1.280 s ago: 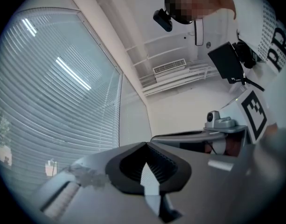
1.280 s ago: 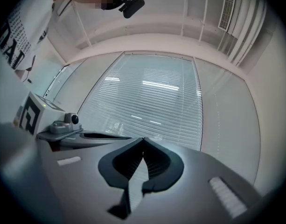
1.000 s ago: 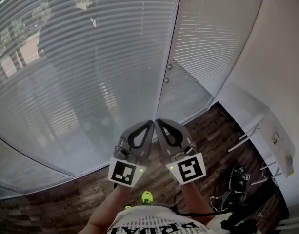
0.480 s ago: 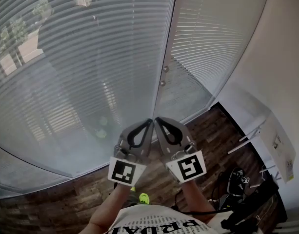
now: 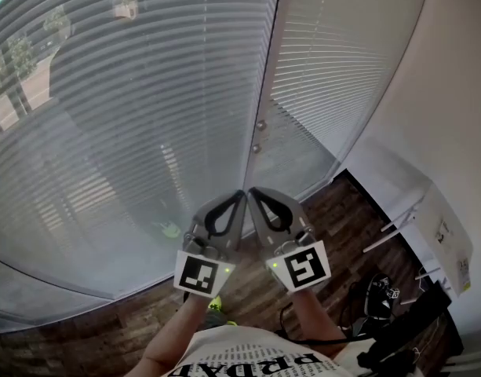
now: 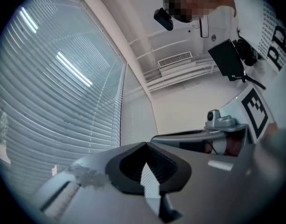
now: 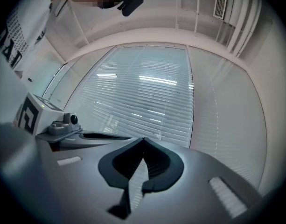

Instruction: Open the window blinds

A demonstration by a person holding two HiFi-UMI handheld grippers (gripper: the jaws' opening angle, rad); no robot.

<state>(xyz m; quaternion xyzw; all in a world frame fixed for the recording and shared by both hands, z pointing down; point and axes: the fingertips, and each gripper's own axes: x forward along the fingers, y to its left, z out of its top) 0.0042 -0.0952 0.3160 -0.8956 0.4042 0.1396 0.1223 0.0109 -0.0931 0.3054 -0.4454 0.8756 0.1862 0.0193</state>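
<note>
Grey slatted blinds (image 5: pixel 130 108) hang closed over the window ahead, apart from both tools. The left gripper (image 5: pixel 242 197) and right gripper (image 5: pixel 253 194) sit side by side, tips nearly meeting, each clamped together on nothing, probably tucked in for the approach.

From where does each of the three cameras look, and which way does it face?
Head view: on the head, facing down at blinds and floor; left gripper, right gripper, forearms show.
Left gripper view: on the left gripper, facing up along shut jaws; torso shows.
Right gripper view: likewise, on the right gripper.
Shared: all see the blinds.
</note>
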